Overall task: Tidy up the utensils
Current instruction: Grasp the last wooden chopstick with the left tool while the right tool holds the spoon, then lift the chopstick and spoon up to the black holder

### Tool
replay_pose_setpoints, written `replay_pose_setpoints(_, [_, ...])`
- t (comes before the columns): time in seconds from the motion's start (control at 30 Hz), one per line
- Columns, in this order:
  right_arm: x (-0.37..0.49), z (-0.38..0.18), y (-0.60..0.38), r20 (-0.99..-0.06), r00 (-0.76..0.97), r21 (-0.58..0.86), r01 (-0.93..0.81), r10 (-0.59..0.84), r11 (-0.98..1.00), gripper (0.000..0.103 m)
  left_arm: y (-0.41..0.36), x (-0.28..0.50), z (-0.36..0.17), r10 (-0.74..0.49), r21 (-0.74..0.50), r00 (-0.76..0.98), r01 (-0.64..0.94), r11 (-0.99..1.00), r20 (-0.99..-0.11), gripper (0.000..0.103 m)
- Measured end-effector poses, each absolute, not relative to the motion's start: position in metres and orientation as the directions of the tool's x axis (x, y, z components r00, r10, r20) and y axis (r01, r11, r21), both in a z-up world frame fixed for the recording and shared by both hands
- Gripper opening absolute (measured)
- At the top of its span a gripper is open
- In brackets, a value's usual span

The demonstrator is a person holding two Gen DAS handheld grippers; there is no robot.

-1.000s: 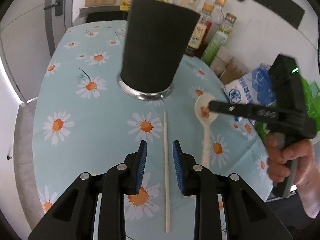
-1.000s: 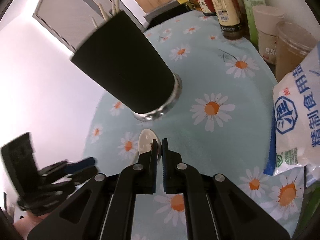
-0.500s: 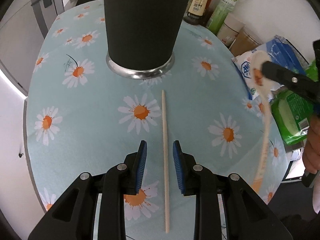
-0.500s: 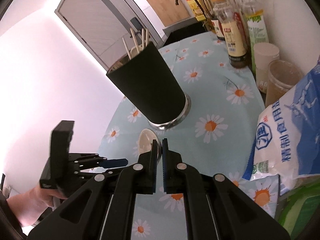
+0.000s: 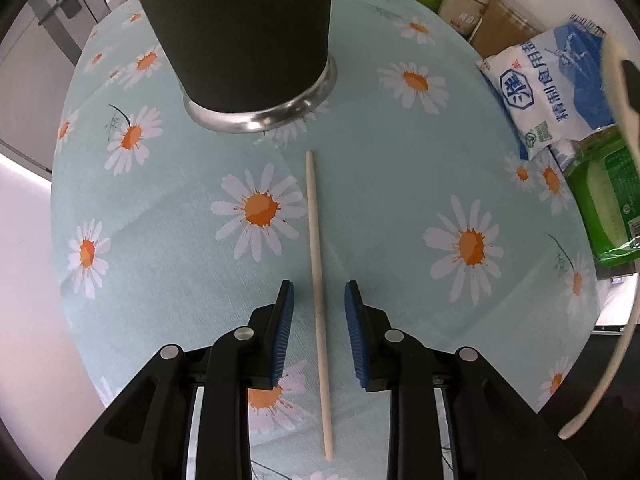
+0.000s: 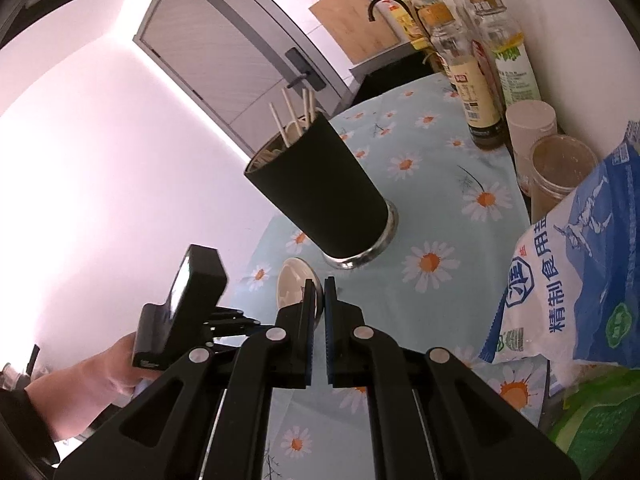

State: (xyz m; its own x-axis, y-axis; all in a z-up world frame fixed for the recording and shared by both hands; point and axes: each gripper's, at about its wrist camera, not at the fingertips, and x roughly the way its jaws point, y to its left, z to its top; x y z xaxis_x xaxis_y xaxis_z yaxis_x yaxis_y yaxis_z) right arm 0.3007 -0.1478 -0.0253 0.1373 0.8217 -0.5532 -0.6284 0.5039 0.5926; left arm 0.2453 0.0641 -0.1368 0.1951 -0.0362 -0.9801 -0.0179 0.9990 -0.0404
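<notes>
The left gripper [image 5: 318, 312] is pointed down over the bench [image 5: 380, 184], its jaws closing around a lone chopstick [image 5: 317, 280] not yet touched; the pads should be lowered squarely astride it. The spoon [image 6: 298, 286] is clamped in the right gripper [image 6: 318, 294], near the black holder [image 6: 320, 196]. The holder's rim is cut off in the left view, and the spoon's handle is hidden in the right.

One loose chopstick [image 5: 316, 264], one spoon [image 6: 294, 282], one black holder [image 6: 320, 188], one salt bag [image 5: 548, 80] are counted.
</notes>
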Motion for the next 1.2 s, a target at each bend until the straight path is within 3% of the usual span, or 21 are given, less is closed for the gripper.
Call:
replay_pose_setpoints(0.07, [0.301,-0.024,-0.148,-0.554,0.121,0.595,-0.635,0.824,0.493,0.005,0.062,0.252,-0.138,-0.015,-0.021,0.176,-0.030,0.999,-0.984,0.012])
replay_pose_setpoints(0.33, [0.297,-0.019,-0.148,-0.567,0.064,0.582,-0.674,0.821,0.455,0.005,0.067,0.266,-0.140,0.002,-0.013,0.156,-0.092,0.996,-0.988,0.004])
replay_pose_setpoints(0.7, [0.295,-0.012,-0.141,-0.590,0.126,0.511,-0.707,0.798,0.489,0.005,0.072,0.247,-0.133,-0.020,-0.049,0.212,-0.137,0.989,-0.977,0.003])
replay_pose_setpoints(0.9, [0.292,-0.001,-0.128,-0.612,0.196,0.434,-0.726,0.766,0.533,0.005,0.085,0.228,-0.111,-0.086,-0.145,0.341,-0.152,0.978,-0.936,0.003])
replay_pose_setpoints(1.2, [0.291,0.015,-0.106,-0.643,0.322,0.321,-0.710,0.695,0.627,0.005,0.098,0.195,-0.066,-0.273,-0.374,0.573,-0.064,0.925,-0.773,0.003])
